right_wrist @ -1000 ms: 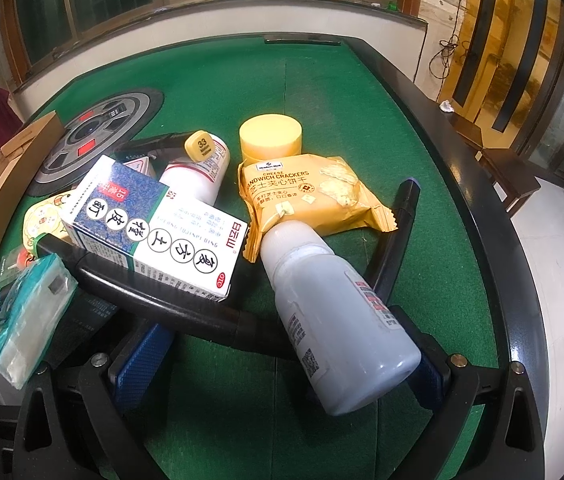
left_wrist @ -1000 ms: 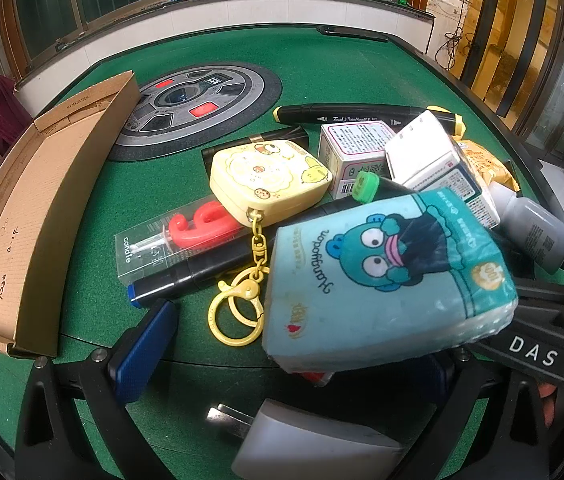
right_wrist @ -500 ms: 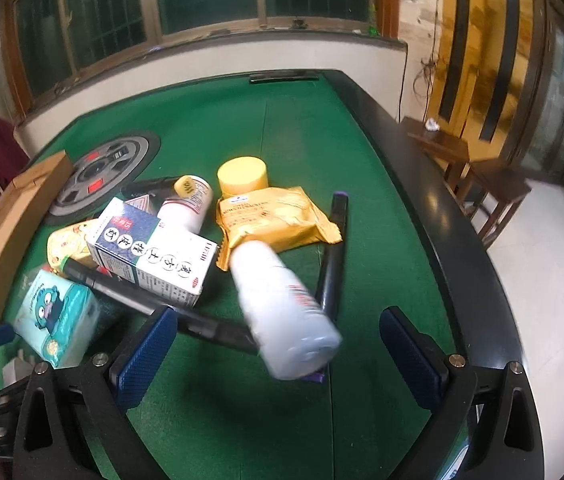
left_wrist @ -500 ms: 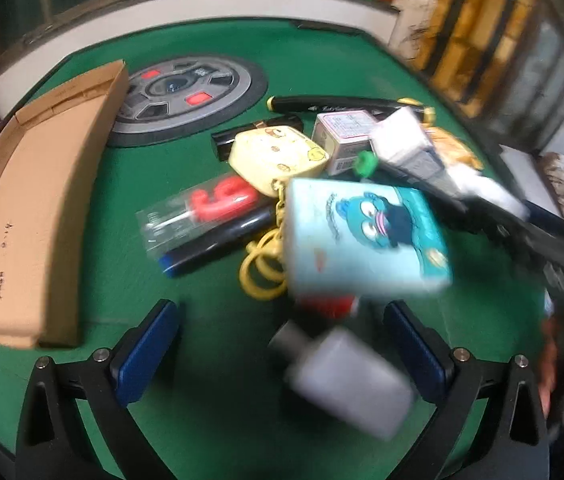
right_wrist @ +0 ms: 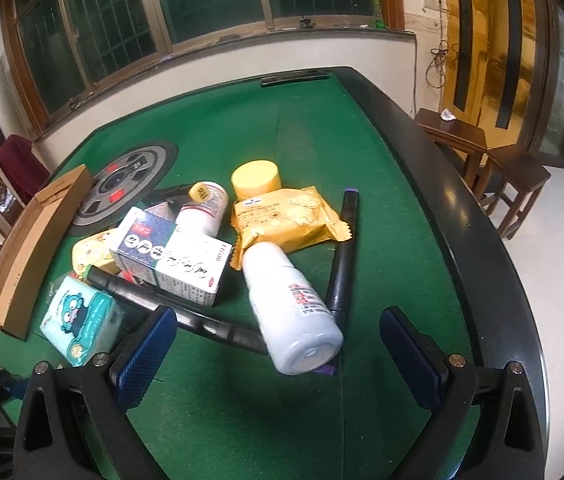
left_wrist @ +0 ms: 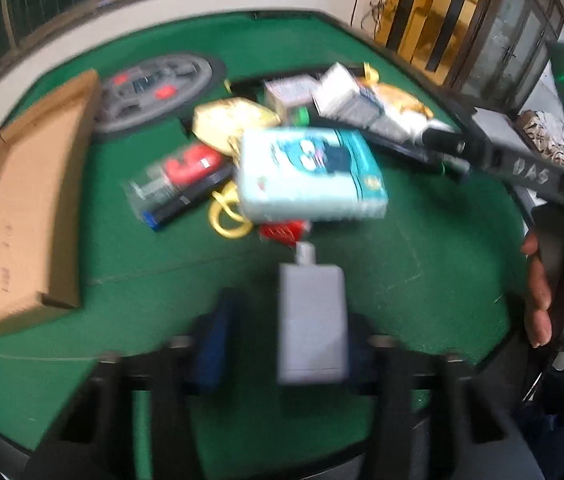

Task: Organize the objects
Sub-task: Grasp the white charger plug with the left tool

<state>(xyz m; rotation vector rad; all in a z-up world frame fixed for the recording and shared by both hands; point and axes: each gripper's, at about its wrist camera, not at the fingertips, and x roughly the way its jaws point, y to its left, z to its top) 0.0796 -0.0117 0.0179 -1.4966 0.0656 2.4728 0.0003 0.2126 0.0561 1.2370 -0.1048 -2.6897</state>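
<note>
A heap of small objects lies on the green table [right_wrist: 322,128]. In the blurred left wrist view my left gripper [left_wrist: 286,344] has narrowed its jaws around a grey charger plug [left_wrist: 312,320]; contact on the left pad is unclear. Beyond it lie a teal tissue pack [left_wrist: 306,172], a yellow pouch [left_wrist: 230,124] and a red candle pack [left_wrist: 178,176]. My right gripper [right_wrist: 278,352] is open and empty above a white bottle [right_wrist: 290,304], a black marker [right_wrist: 340,264], a blue-white medicine box [right_wrist: 174,256] and a yellow cracker pack [right_wrist: 286,216].
An open cardboard box [left_wrist: 22,200] lies at the left; it also shows in the right wrist view [right_wrist: 30,240]. A round grey panel [right_wrist: 126,184] sits mid-table. A yellow-lidded jar [right_wrist: 256,178] and a small bottle [right_wrist: 206,208] lie behind. Wooden stools [right_wrist: 494,160] stand right.
Both grippers pulled back and up from the heap. The left jaws narrowed around the grey plug, which now points away. The tissue pack lies back on the heap.
</note>
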